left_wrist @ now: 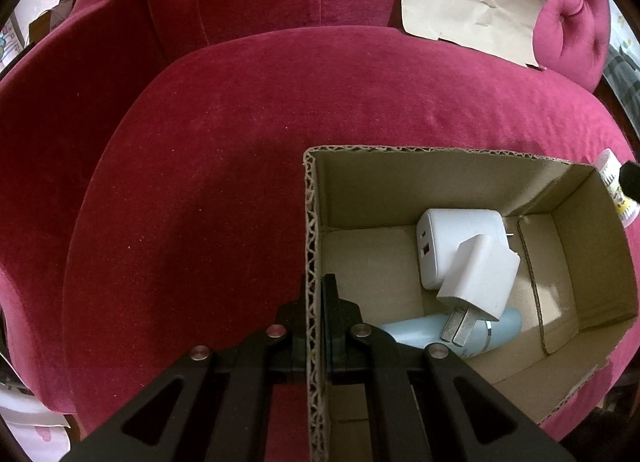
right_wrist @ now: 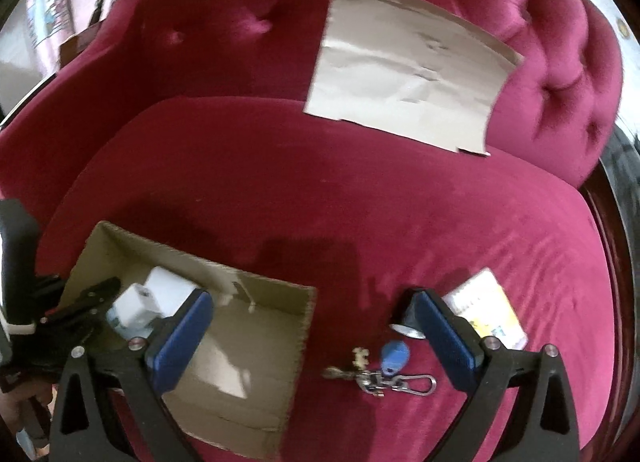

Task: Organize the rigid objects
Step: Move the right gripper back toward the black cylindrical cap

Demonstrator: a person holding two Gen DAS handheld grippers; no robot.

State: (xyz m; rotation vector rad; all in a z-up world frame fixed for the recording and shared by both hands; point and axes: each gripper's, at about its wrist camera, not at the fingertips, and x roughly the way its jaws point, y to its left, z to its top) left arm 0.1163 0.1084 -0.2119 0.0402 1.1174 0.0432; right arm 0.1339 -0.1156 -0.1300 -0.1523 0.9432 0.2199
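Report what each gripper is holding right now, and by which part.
The left gripper is shut on the cardboard box, clamping its near-left side wall. The right gripper is open and holds nothing, above the keychain.

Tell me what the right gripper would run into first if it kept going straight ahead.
Most likely the key ring with its blue fob, lying on the red cushion between the right gripper's open jaws. Depth is unclear, so it might pass over them to the cushion.

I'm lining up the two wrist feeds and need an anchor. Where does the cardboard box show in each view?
Left wrist: cardboard box fills the lower right, the left gripper clamped on its near-left wall.
Right wrist: the box sits lower left, behind the open right gripper.
Shared landmark: the white chargers inside it.
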